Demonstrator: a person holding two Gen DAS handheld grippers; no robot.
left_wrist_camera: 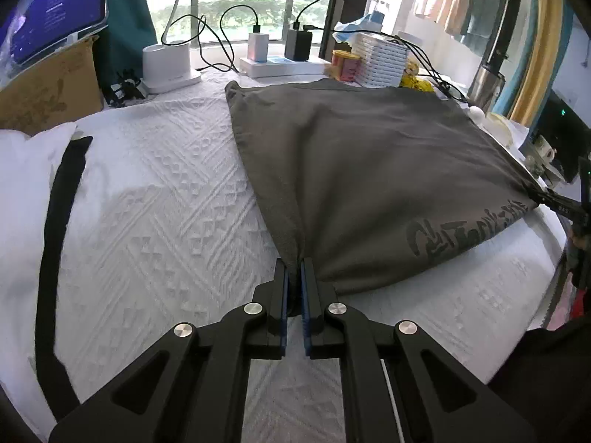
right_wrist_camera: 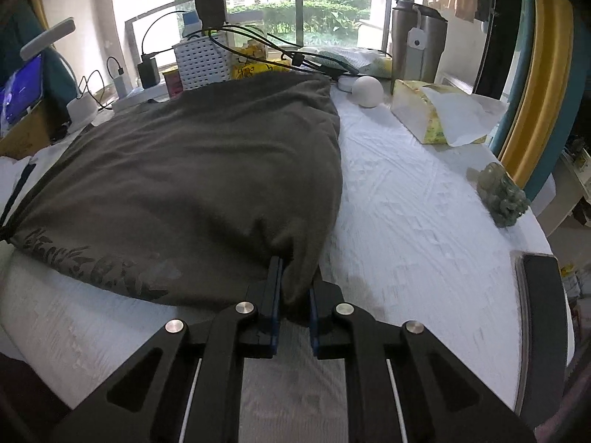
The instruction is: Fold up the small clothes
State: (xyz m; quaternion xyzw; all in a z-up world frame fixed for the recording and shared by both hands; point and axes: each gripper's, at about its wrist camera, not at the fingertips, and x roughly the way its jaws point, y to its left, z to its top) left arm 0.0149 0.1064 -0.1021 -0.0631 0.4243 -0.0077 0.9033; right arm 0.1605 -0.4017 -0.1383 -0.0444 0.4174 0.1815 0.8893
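A dark grey-brown garment with a black printed design lies spread on the white textured tablecloth. My left gripper is shut on the garment's near left corner, the cloth bunched between its blue pads. In the right wrist view the same garment fills the left half, and my right gripper is shut on its near right corner, with a fold of cloth pinched between the fingers. The near edge is lifted slightly off the table between the two grips. The right gripper's tip shows at the garment's far corner in the left wrist view.
Along the far edge stand chargers with cables, a white lamp base, a basket, a steel flask, a white ball and a tissue box. A green figurine sits at the right edge. White clothing with a black stripe lies left.
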